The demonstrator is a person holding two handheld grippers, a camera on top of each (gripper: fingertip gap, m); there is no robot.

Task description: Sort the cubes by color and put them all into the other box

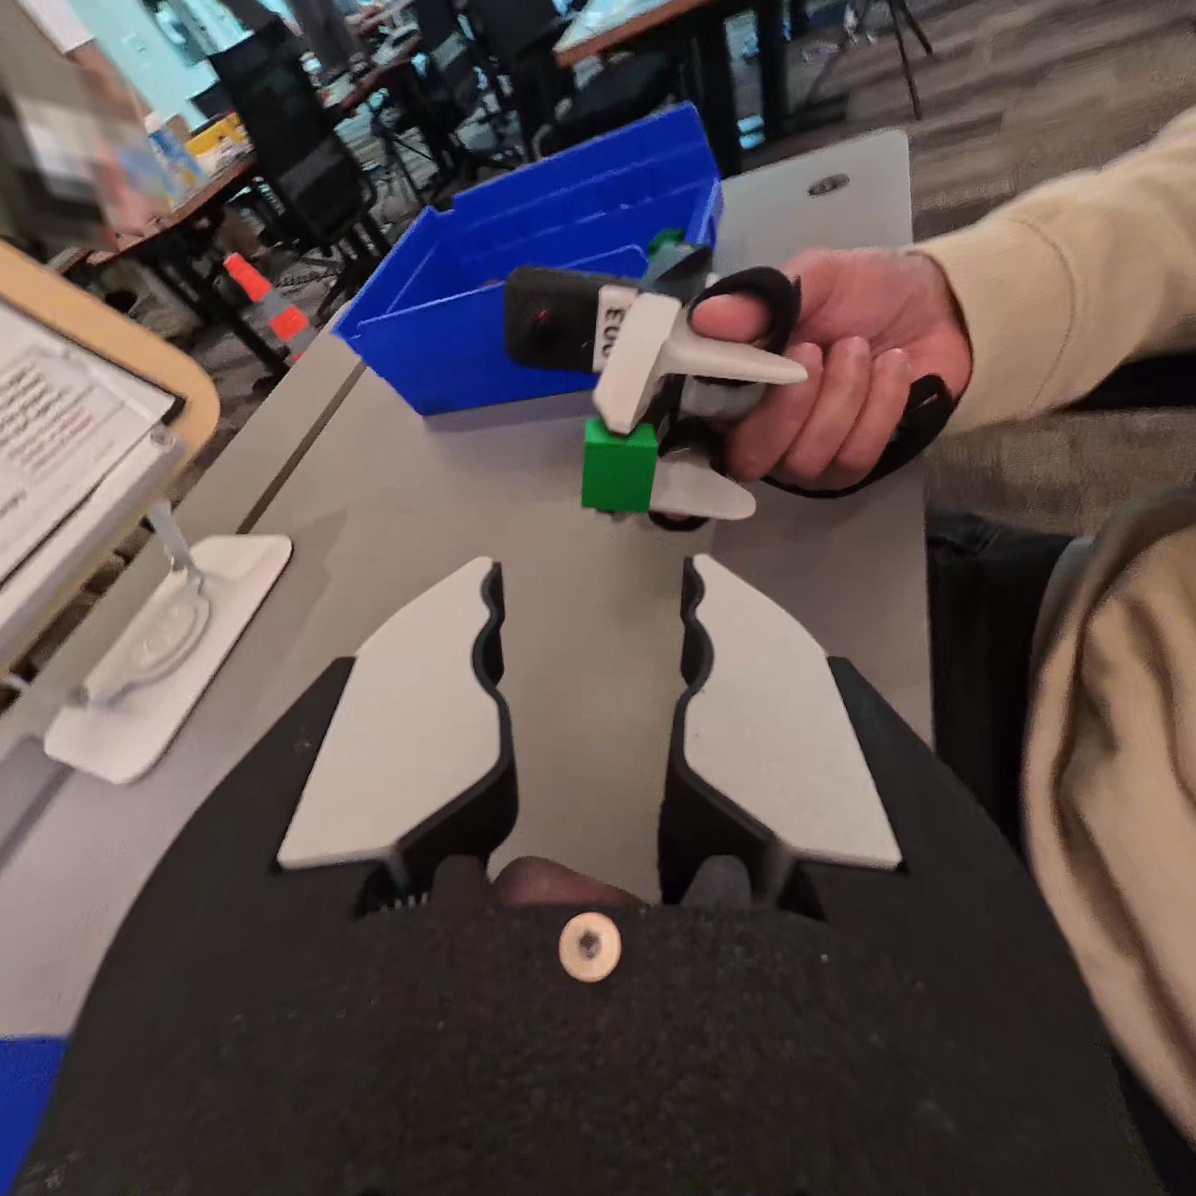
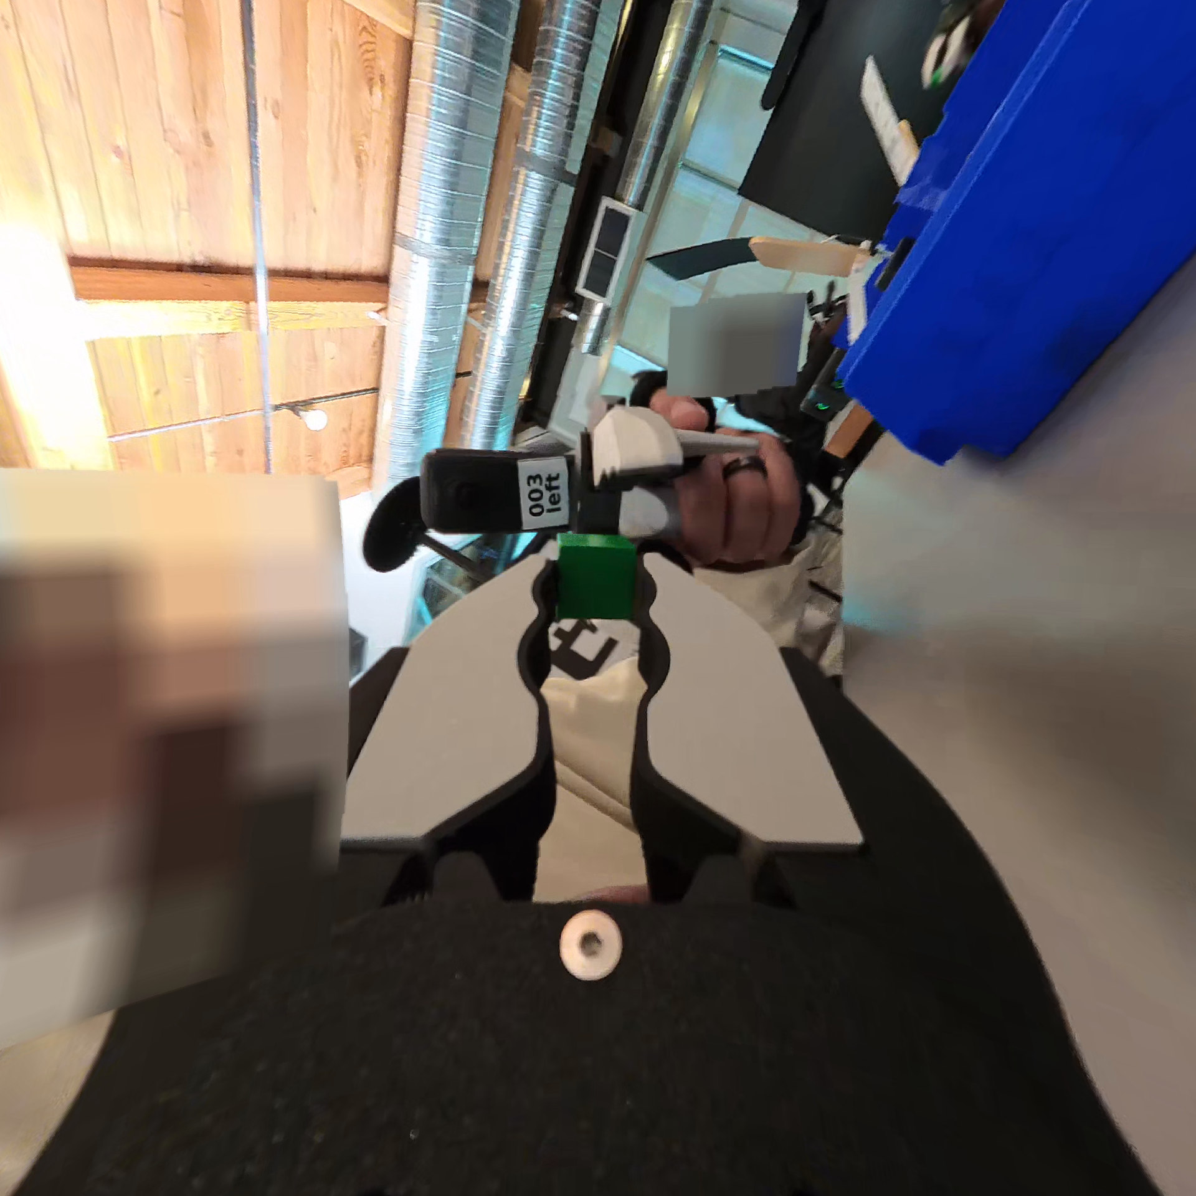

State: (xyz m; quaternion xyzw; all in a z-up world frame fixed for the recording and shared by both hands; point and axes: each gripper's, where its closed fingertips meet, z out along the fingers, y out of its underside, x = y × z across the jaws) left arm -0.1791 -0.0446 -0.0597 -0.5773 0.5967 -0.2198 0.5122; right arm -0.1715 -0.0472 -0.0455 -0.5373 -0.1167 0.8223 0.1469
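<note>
One green cube (image 2: 594, 582) sits clamped between the tips of my right claw (image 2: 594, 586), the two fingers pressing its opposite sides. From the left wrist view that same cube (image 1: 618, 472) hangs above the grey worktop (image 1: 414, 492), clear of the surface, with my right hand (image 1: 835, 369) wrapped round the handle and a cream sleeve (image 1: 1061, 285) behind it. My left claw (image 1: 590, 595) is spread wide and holds nothing; bare worktop shows between its fingers. It points toward the right claw (image 1: 631, 469), which is near but apart from it.

Beyond the held cube stands a blue box (image 1: 518, 285) on the worktop, its open top facing up, and something green (image 1: 663, 243) shows at its far rim, too hidden for me to say what it is. In the right wrist view the picture is turned sideways: a blue box (image 2: 1035, 259) fills the upper right corner, and my left hand (image 2: 731, 498) holds the other claw just past the cube. A white stand (image 1: 175, 647) with a framed sheet sits at the worktop's left edge.
</note>
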